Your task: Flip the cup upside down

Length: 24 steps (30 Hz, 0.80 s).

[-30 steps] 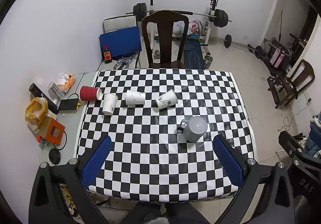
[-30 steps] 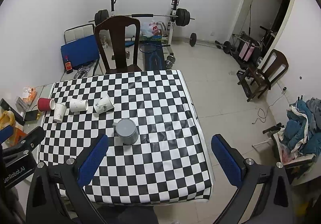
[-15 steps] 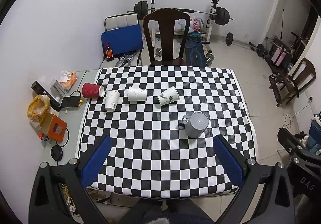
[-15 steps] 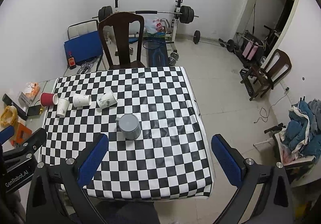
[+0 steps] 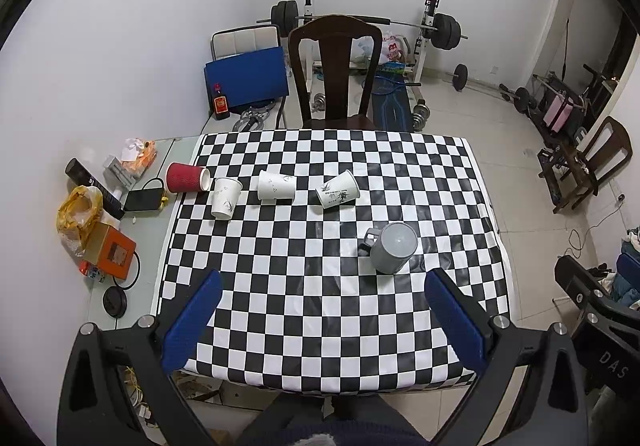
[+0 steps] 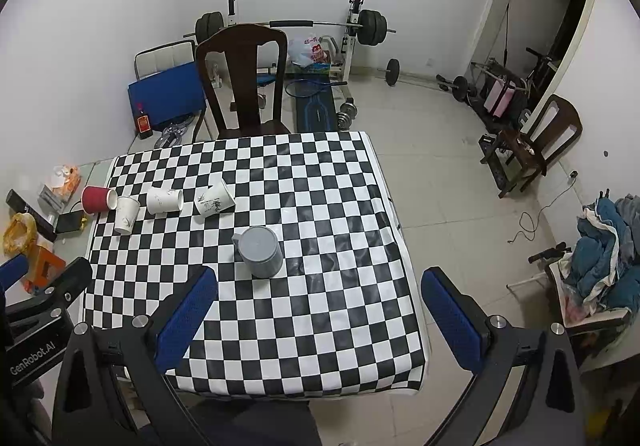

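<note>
A grey mug (image 5: 393, 246) (image 6: 261, 251) with a handle stands bottom up on the checkered table (image 5: 320, 298) (image 6: 280, 318). Farther back, a red paper cup (image 5: 186, 177) (image 6: 97, 199) and two white paper cups (image 5: 276, 185) (image 5: 338, 195) lie on their sides. Another white cup (image 5: 225, 198) (image 6: 126, 214) stands mouth up. My left gripper (image 5: 325, 316) is open and empty, high above the near table edge. My right gripper (image 6: 318, 312) is open and empty, also high above the table.
A dark wooden chair (image 5: 335, 66) stands at the table's far side. A side surface at the left holds an orange box (image 5: 113, 251), a yellow bag (image 5: 76, 212), a phone and other clutter. A barbell rack (image 5: 432, 30) and a second chair (image 6: 536, 142) stand on the tiled floor.
Both grippers have risen and pulled back from the table, so the table and cups look smaller. Nothing on the table moved.
</note>
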Available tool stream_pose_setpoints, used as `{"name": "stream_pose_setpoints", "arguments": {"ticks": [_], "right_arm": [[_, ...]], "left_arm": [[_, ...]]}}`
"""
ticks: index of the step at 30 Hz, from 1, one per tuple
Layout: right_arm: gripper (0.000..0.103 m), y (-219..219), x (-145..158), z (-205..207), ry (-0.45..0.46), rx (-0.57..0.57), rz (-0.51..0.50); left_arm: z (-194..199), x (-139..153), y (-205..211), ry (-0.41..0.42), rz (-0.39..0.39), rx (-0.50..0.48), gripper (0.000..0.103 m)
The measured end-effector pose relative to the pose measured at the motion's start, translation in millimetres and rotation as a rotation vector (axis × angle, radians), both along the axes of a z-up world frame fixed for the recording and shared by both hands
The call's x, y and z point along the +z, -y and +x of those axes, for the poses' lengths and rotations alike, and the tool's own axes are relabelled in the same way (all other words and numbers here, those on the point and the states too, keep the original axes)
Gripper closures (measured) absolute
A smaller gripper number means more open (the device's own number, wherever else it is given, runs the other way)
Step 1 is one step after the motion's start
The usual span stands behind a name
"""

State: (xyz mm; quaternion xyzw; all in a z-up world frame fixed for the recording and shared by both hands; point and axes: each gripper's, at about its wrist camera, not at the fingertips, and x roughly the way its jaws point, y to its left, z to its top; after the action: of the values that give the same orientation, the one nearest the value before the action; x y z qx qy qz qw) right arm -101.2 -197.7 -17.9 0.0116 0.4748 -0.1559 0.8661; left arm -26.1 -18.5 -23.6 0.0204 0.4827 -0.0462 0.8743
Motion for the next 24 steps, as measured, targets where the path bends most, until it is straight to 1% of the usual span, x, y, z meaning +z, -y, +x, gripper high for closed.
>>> {"name": "stream_pose_setpoints", "arguments": {"ticks": [24], "right_arm": [[0.0, -0.9, -1.9, 2.5, -0.006, 0.004, 0.003]], "left_arm": [[-1.4, 0.7, 1.3, -0.005, 0.003, 0.002, 0.0]]}}
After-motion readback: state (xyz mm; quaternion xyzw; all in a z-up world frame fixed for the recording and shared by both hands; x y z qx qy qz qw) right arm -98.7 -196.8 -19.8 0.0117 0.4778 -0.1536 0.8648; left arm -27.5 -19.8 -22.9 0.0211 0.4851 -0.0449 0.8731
